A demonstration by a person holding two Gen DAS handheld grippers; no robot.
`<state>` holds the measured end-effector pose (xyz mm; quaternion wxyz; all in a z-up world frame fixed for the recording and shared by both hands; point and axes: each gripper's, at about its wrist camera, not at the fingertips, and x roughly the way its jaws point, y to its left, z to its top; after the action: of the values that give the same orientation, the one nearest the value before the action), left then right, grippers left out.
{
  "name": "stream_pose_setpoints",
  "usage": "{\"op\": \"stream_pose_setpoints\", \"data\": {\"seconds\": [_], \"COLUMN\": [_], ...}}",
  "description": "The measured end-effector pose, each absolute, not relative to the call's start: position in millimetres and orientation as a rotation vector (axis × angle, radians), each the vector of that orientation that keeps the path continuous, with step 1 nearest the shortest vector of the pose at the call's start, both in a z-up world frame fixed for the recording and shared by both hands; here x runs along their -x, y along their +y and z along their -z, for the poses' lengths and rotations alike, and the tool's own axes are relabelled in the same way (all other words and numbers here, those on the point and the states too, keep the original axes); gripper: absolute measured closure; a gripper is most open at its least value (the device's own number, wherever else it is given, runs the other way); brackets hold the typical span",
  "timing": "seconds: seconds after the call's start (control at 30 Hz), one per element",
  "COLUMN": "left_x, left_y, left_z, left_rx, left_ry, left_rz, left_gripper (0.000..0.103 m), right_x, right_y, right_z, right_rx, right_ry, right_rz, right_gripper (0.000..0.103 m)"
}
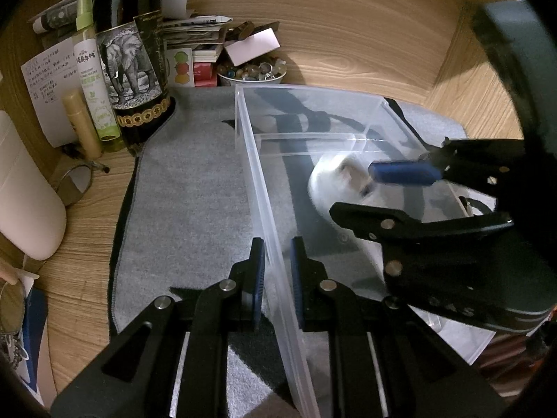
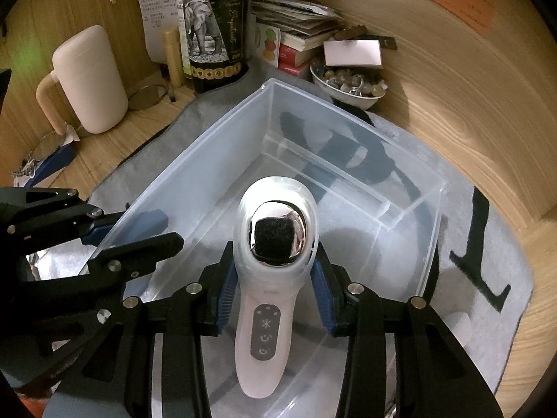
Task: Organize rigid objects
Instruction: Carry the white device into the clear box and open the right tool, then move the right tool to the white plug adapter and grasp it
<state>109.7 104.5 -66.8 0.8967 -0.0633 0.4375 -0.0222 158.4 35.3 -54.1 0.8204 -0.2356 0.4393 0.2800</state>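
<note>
A clear plastic bin (image 1: 264,188) stands on a grey mat; it also shows in the right wrist view (image 2: 216,129). My left gripper (image 1: 277,254) is shut on the bin's left wall, one pad on each side. My right gripper (image 2: 275,291) is shut on a white handheld device (image 2: 269,310) with a chrome oval head and holds it over the inside of the bin. In the left wrist view the right gripper (image 1: 383,191) reaches in from the right, and the white device (image 1: 334,181) is blurred.
A dark wine bottle with an elephant label (image 1: 134,62), a spray bottle (image 1: 94,80), a bowl of stones (image 1: 252,73) and stacked papers crowd the back. A cream jug (image 2: 88,80) stands left. Wooden walls close the back and right.
</note>
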Motion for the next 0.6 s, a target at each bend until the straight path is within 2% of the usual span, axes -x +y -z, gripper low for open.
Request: {"op": "stream_pose_setpoints", "data": {"seconds": [0.07,0.17,0.6], "left_x": [-110.3,-110.2,-111.9], "left_y": [105.2,104.8,103.8], "left_z": [66.6,65.9,65.9], "left_rx": [0.133,0.133,0.132], "left_ry": [0.909,0.91,0.915], "left_rz": [0.044,0.041,0.031], "left_gripper": [0.089,0.089,0.089], "right_x": [-156.1,-154.3,-139.4], "right_y": [33.2,27.7,-34.7], "right_z": [48.2,39.1,-5.7], "right_rx": [0.509,0.492,0.39], "right_ry": [0.898,0.868,0.74], "right_rz": [-0.575,-0.584,-0.503], "right_gripper": [0.049,0.042,0.04]}}
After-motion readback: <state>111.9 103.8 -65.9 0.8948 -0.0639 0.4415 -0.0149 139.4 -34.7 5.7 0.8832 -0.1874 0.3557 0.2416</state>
